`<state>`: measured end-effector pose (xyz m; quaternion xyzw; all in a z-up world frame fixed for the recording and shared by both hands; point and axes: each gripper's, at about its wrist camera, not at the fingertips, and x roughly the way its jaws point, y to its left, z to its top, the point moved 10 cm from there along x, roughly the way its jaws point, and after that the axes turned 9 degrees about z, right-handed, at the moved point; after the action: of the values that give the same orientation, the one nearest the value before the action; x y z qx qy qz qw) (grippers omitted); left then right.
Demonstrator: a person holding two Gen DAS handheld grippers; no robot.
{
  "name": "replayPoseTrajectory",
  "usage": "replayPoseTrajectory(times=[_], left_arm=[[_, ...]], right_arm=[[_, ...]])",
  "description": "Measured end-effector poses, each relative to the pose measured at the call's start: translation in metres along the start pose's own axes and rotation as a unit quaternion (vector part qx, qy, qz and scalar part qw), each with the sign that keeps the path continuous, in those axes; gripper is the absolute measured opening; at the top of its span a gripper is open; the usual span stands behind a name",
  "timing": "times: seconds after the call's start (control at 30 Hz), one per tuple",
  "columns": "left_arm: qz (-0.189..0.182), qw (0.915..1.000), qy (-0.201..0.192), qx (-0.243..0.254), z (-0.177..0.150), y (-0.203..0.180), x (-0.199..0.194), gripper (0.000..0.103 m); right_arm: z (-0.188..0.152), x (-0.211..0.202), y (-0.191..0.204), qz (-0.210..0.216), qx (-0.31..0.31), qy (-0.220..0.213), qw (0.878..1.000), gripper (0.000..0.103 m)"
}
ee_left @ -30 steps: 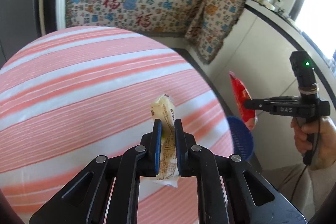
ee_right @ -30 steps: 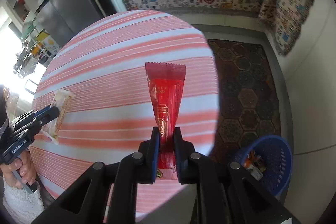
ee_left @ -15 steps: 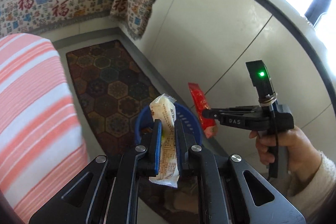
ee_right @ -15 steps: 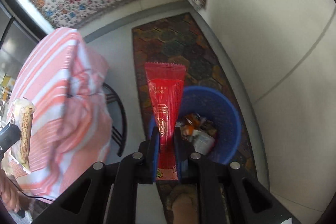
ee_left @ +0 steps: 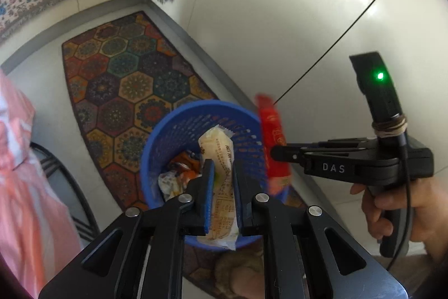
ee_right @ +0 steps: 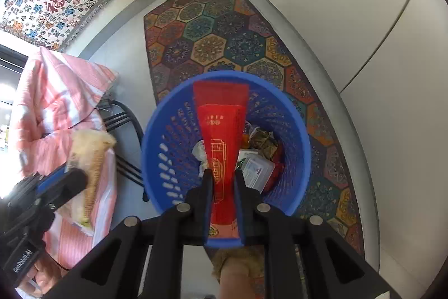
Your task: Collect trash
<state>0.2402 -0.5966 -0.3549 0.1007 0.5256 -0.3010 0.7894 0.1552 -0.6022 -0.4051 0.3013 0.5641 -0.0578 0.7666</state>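
Observation:
A blue mesh basket [ee_left: 179, 116] stands on the floor with several wrappers inside. My left gripper [ee_left: 222, 167] is shut on a pale yellow snack wrapper [ee_left: 217, 147] above the basket's opening. In the right wrist view, my right gripper [ee_right: 222, 175] hangs over the same basket [ee_right: 162, 136] with a red wrapper [ee_right: 221, 116] between its pads; its jaws are opening. The left wrist view shows the right gripper [ee_left: 273, 153] and the red wrapper [ee_left: 273, 128] at the basket's right rim. The left gripper [ee_right: 75, 178] and its yellow wrapper [ee_right: 89, 153] appear left of the basket.
A hexagon-patterned rug [ee_right: 224, 27] lies under the basket. The pink striped tablecloth [ee_right: 56, 91] hangs at the left, with black metal legs [ee_right: 126, 116] beside the basket. White glossy wall panels [ee_left: 280, 4] rise on the right. A slippered foot [ee_right: 238, 265] sits below.
Both grippers have swung from above the striped table over to the floor and down over the blue basket, each still carrying its wrapper. The basket now fills the middle of both views.

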Motion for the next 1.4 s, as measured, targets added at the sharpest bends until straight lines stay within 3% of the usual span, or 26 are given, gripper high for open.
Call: replayPoseTrajectory(times=[0.03, 0.07, 0.1, 0.13, 0.17, 0.33, 0.47, 0.57, 0.63, 0.73, 0.83, 0.97, 1.07, 1.2, 1.4], left_arm=[[0.004, 1.0000, 0.004, 0.003, 0.001, -0.002, 0.008, 0.017], [0.006, 0.9999, 0.009, 0.005, 0.001, -0.004, 0.015, 0.035], [0.010, 0.9999, 0.012, 0.004, 0.001, -0.004, 0.020, 0.048], [0.015, 0.9998, 0.011, -0.001, 0.003, -0.003, 0.023, 0.070], [0.021, 0.9997, 0.006, -0.009, 0.004, -0.001, 0.023, 0.079], [0.043, 0.9989, 0.010, -0.013, 0.003, 0.007, 0.006, 0.085], [0.061, 0.9970, -0.047, 0.002, -0.001, 0.010, -0.061, 0.100], [0.059, 0.9952, -0.078, 0.006, -0.009, 0.011, -0.116, 0.102], [0.078, 0.9930, -0.086, 0.023, -0.017, 0.010, -0.149, 0.102], [0.126, 0.9845, -0.116, 0.038, -0.037, 0.009, -0.203, 0.102], [0.130, 0.9811, -0.139, 0.037, -0.060, 0.005, -0.245, 0.103], [0.133, 0.9777, -0.160, 0.031, -0.086, 0.001, -0.293, 0.103], [0.132, 0.9739, -0.182, 0.029, -0.097, -0.002, -0.321, 0.103], [0.111, 0.9774, -0.178, 0.024, -0.105, -0.001, -0.336, 0.103], [0.127, 0.9734, -0.187, 0.035, -0.115, -0.004, -0.351, 0.102]], right_arm=[[0.000, 0.002, -0.003, 0.000, 0.002, -0.002, 1.000, 0.021], [0.002, 0.007, -0.006, 0.002, 0.007, -0.002, 1.000, 0.027], [0.003, 0.013, -0.011, 0.009, 0.016, -0.002, 1.000, 0.045], [0.004, 0.018, -0.015, 0.016, 0.028, -0.003, 0.999, 0.065], [0.004, 0.021, -0.020, 0.021, 0.041, -0.006, 0.999, 0.070], [0.005, 0.006, -0.034, 0.005, 0.057, -0.026, 0.998, 0.072], [0.006, -0.040, -0.028, -0.028, 0.031, -0.066, 0.997, 0.083], [-0.007, -0.094, -0.012, -0.073, 0.010, -0.096, 0.993, 0.083], [-0.021, -0.133, 0.005, -0.083, 0.011, -0.141, 0.986, 0.084], [-0.063, -0.183, 0.039, -0.096, 0.002, -0.192, 0.977, 0.091], [-0.110, -0.220, 0.073, -0.112, -0.010, -0.231, 0.966, 0.091], [-0.168, -0.250, 0.110, -0.114, -0.020, -0.250, 0.961, 0.091], [-0.196, -0.269, 0.128, -0.119, -0.014, -0.267, 0.956, 0.091], [-0.220, -0.289, 0.153, -0.125, -0.026, -0.292, 0.948, 0.091], [-0.238, -0.304, 0.185, -0.136, -0.055, -0.309, 0.940, 0.091]])
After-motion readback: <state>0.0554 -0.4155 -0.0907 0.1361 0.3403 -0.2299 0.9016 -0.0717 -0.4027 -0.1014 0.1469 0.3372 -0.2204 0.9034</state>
